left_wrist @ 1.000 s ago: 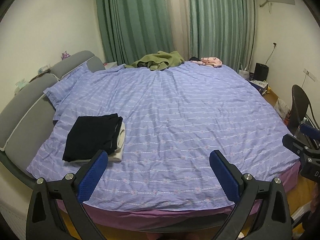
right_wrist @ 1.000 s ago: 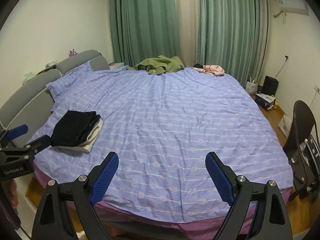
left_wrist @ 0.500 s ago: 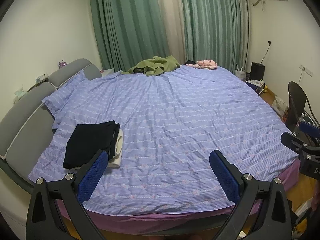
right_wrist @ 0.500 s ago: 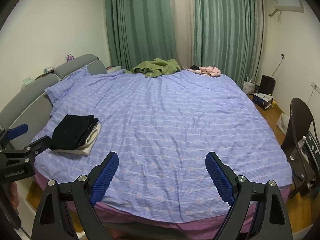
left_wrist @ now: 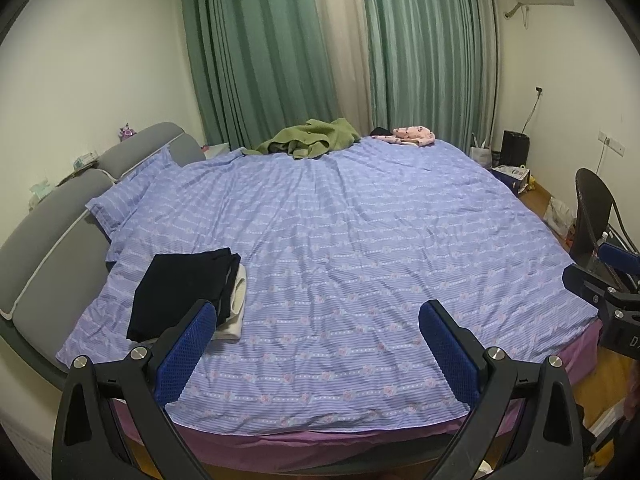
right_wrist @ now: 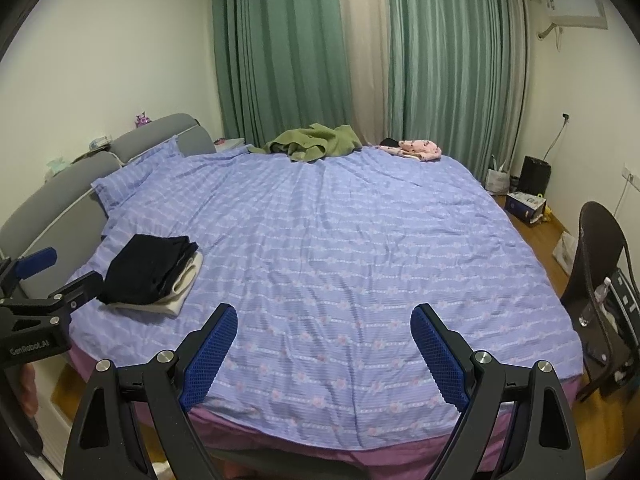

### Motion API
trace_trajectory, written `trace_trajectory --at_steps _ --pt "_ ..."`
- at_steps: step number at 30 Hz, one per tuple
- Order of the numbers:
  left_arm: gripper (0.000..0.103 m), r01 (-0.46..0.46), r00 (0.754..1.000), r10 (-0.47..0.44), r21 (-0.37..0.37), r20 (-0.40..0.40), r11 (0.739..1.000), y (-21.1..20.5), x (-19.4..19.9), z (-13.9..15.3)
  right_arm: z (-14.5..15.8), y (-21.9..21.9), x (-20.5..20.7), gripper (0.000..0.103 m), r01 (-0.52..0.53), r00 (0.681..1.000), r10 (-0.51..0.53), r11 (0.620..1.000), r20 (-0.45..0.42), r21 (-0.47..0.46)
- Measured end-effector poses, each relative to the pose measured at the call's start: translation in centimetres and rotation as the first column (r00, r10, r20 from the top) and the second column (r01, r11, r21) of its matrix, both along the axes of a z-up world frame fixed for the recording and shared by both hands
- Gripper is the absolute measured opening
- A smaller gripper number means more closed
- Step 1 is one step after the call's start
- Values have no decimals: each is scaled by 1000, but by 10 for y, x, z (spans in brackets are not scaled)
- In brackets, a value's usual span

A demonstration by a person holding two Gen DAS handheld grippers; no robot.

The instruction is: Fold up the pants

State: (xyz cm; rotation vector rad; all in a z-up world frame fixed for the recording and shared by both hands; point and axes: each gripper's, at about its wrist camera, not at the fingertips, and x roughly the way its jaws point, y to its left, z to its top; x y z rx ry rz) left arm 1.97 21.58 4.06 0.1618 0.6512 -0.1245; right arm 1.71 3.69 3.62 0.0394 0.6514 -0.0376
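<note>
Hovering over the near edge of the bed, the left gripper [left_wrist: 318,344] has its blue-padded fingers [left_wrist: 185,354] spread wide with nothing between them, only the lilac striped duvet [left_wrist: 340,248] showing through the gap. The right gripper [right_wrist: 323,350] hangs the same way, spread wide and empty, its pads [right_wrist: 438,356] clear of the cover. A folded stack of dark pants [left_wrist: 182,286] lies on the duvet toward the headboard side, on top of a cream folded garment [left_wrist: 236,308]; in the left wrist view it sits just beyond the left finger, partly hidden by its tip, and in the right wrist view it lies well off to the left of both fingers. Farther back, a crumpled olive-green garment [right_wrist: 316,142] and a pink spotted garment [right_wrist: 418,148] lie at the far edge of the bed, before the green curtains [right_wrist: 436,60].
</note>
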Motion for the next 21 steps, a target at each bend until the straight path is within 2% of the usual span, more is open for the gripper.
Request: trace_trajectory --at_steps 21 --pt "103 1 1000 -1 -16 13 1000 -8 -11 7 4 2 -5 89 -7 1000 7 1000 1 -13"
